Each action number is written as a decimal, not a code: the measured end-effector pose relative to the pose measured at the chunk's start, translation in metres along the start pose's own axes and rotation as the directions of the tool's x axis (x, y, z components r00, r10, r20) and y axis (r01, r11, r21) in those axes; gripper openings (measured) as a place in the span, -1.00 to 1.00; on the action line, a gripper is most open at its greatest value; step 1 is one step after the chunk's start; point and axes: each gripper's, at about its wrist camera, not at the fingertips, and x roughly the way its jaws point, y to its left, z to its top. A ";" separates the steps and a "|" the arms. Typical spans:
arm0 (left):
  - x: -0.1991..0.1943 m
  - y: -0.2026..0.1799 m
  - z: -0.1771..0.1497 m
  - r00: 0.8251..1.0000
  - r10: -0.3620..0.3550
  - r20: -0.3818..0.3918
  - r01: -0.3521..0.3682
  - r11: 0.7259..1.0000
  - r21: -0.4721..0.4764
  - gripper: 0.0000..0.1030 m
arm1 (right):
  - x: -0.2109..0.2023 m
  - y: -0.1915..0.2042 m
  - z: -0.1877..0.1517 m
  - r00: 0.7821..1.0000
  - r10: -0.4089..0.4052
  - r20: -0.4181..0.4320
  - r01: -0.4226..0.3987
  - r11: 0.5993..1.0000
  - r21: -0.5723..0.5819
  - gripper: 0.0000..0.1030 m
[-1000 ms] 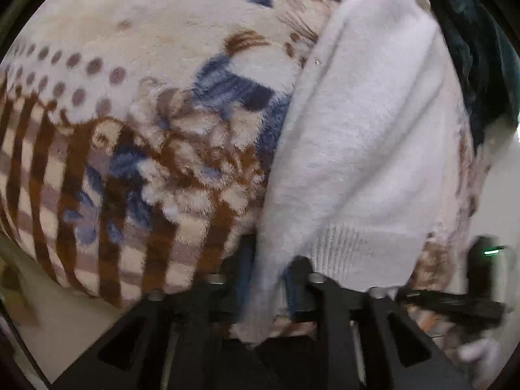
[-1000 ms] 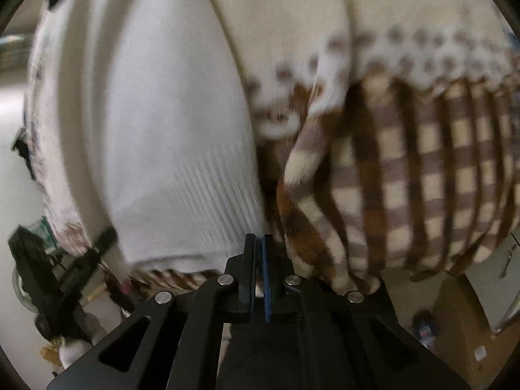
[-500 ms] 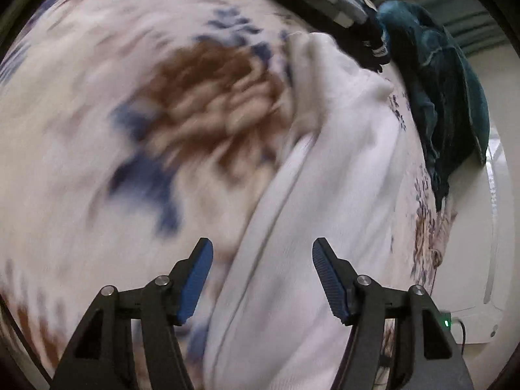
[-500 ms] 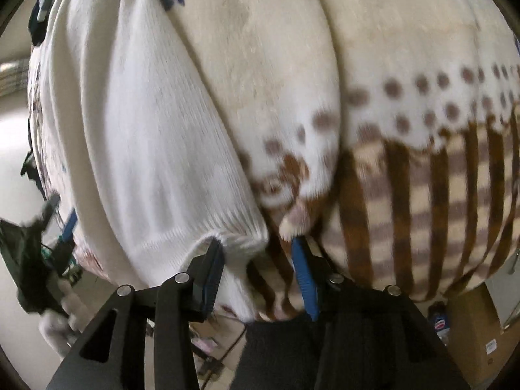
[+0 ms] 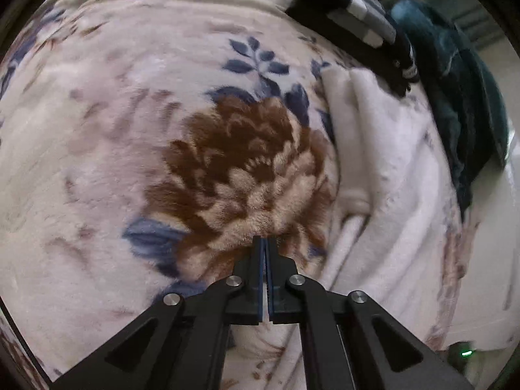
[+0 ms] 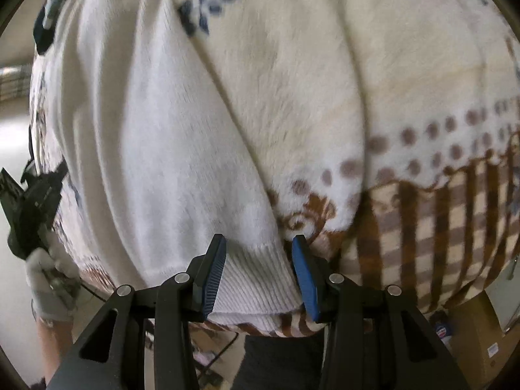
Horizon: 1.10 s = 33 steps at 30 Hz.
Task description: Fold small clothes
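The white sweater [image 6: 156,149] lies stretched out on a plush floral blanket [image 5: 136,123] that covers the bed, its ribbed hem at the blanket's near edge and its far end running up toward the blanket's far edge. In the right wrist view the right gripper [image 6: 259,271] has its blue-padded fingers [image 6: 217,273] spread apart on either side of the ribbed hem, which sits between them; whether the pads touch the knit cannot be told. In the left wrist view the left gripper [image 5: 263,243] has its fingers pressed together with nothing visibly pinched, the tips at the blanket's brown flower, just beside the sweater's folded edge [image 5: 383,175]. Beyond the sweater, near the blanket's far edge, lies a dark garment with grey and white stripes [image 5: 354,19], and next to it a dark teal cloth [image 5: 461,97]. A cardboard box [image 6: 477,334] stands below the blanket's checked border.
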 end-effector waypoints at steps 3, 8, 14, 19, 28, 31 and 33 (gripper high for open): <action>-0.010 -0.006 -0.015 0.989 -0.134 -0.065 0.132 0.991 -0.034 -0.61 | 0.012 -0.001 -0.008 0.999 0.002 -0.038 -0.001 1.000 0.019 -0.14; 0.003 -0.030 -0.060 0.983 -0.097 -0.158 0.107 0.993 0.057 0.09 | 0.016 0.001 -0.014 0.999 -0.008 -0.046 0.009 1.000 0.010 -0.14; -0.003 -0.023 -0.069 0.998 0.002 -0.061 0.002 0.998 0.060 -0.89 | 0.019 0.016 -0.024 1.000 -0.026 0.006 0.026 1.000 0.007 -0.90; 0.005 -0.018 -0.058 0.996 0.032 -0.082 -0.023 0.994 0.107 -0.88 | 0.009 0.029 -0.042 0.999 -0.039 0.018 0.039 0.999 -0.021 -0.91; -0.007 -0.010 -0.077 0.974 -0.121 -0.193 0.127 0.992 0.021 0.19 | 0.037 0.035 -0.031 0.998 -0.012 -0.061 0.011 1.000 -0.016 -0.83; -0.013 -0.004 -0.109 0.963 -0.141 -0.228 0.139 0.990 -0.025 0.21 | 0.035 0.032 -0.030 0.997 0.066 -0.045 -0.067 0.998 -0.017 -0.39; -0.003 0.003 -0.134 0.951 -0.126 -0.281 0.117 0.992 -0.046 0.20 | 0.038 0.033 -0.032 0.994 0.104 -0.032 -0.106 0.992 -0.063 0.03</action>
